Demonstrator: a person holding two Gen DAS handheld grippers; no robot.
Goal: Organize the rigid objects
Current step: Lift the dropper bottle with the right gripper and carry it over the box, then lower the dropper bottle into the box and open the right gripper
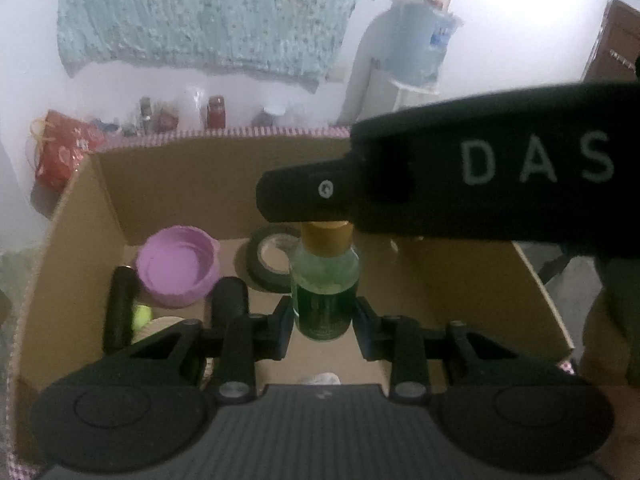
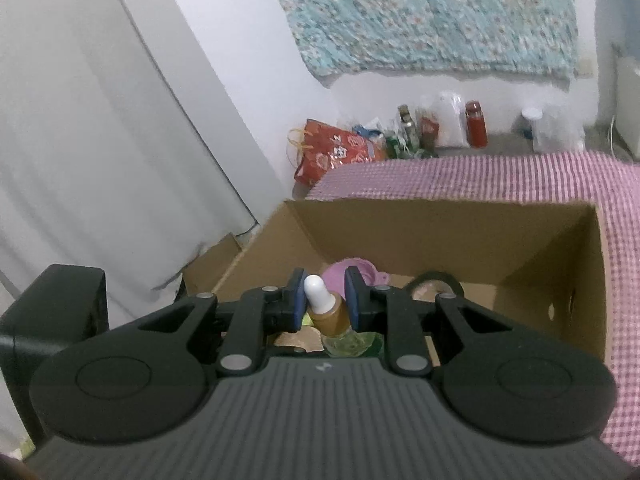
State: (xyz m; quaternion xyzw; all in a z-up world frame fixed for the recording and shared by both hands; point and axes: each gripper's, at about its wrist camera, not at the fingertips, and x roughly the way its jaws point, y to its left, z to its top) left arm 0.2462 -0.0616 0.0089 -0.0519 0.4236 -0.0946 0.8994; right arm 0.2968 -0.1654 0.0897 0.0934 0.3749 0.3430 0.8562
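A green glass dropper bottle [image 1: 324, 292] with a gold collar and white bulb hangs upright inside a cardboard box [image 1: 80, 216]. My right gripper [image 2: 325, 300] is shut on the bottle's gold collar [image 2: 330, 314] from above; its body crosses the left wrist view [image 1: 480, 184]. My left gripper [image 1: 322, 328] is open, its fingers either side of the bottle's lower body with small gaps. In the box lie a purple lid [image 1: 176, 272], a black tape roll [image 1: 268, 260], a black cylinder [image 1: 120, 308] and a yellow-green ball [image 1: 142, 316].
The box [image 2: 460, 232] sits on a pink checked cloth [image 2: 500, 176]. Behind stand a red bag [image 2: 328, 152], jars and bottles [image 2: 476, 124] along a white wall, and a water dispenser [image 1: 416, 48]. A white curtain [image 2: 100, 140] hangs at left.
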